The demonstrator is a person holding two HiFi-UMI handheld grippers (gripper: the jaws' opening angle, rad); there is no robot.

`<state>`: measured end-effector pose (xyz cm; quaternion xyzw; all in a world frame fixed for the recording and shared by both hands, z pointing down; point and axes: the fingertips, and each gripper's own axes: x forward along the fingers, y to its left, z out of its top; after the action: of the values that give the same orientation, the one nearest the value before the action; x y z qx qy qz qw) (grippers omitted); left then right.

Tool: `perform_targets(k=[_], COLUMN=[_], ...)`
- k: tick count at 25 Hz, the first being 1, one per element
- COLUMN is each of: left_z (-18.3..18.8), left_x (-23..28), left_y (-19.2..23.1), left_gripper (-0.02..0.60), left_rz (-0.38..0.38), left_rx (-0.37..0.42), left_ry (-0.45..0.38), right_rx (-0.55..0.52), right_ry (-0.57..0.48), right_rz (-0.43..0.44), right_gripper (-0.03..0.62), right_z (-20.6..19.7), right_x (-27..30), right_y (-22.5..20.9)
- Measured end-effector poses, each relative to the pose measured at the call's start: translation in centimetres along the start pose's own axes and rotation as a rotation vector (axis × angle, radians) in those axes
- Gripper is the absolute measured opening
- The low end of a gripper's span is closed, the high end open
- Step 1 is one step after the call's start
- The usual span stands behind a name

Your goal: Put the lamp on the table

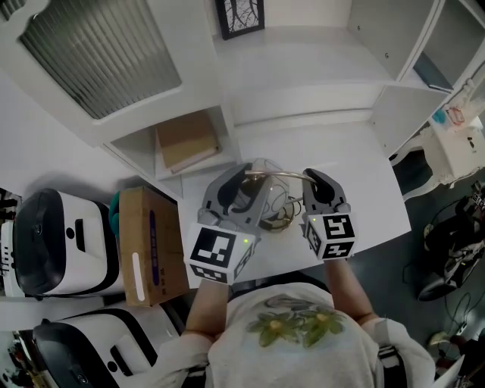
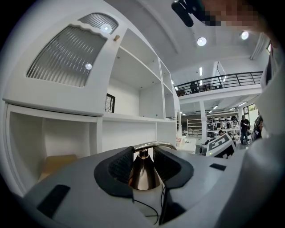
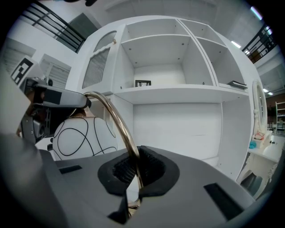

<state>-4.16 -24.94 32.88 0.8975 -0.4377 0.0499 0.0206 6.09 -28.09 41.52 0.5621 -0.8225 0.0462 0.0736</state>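
The lamp has a curved gold stem (image 1: pixel 279 175), a gold cone cap (image 2: pixel 143 172) and a white globe shade (image 3: pixel 83 136) with thin black lines. I hold it just above the white table (image 1: pixel 345 155), near its front edge. My left gripper (image 1: pixel 229 198) (image 2: pixel 144 164) is shut on the gold cone above the globe. My right gripper (image 1: pixel 319 191) (image 3: pixel 136 167) is shut on the gold stem (image 3: pixel 116 119), which arches up and left toward the globe. The lamp's base and black cord (image 1: pixel 279 216) show between the two grippers.
A white shelf unit (image 1: pixel 303 45) stands behind the table, with a picture frame (image 1: pixel 240 15) on it. A low cubby at the left holds a brown box (image 1: pixel 186 140). A cardboard box (image 1: pixel 151 246) and white machines (image 1: pixel 61 242) stand left of me. A chair (image 1: pixel 413 170) is at the right.
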Motion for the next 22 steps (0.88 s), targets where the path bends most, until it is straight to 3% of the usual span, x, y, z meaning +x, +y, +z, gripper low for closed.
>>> perform_targets(k=[22], left_z=[-2.4], left_x=[4.8], left_y=[2.3], left_gripper=[0.158], left_rz=[0.018], left_rx=[-0.014], left_ry=[0.059], right_rx=[0.025], right_ry=[0.079], right_rz=[0.038], right_gripper=[0.029], right_z=[-2.5], right_x=[5.0], right_y=[-2.3])
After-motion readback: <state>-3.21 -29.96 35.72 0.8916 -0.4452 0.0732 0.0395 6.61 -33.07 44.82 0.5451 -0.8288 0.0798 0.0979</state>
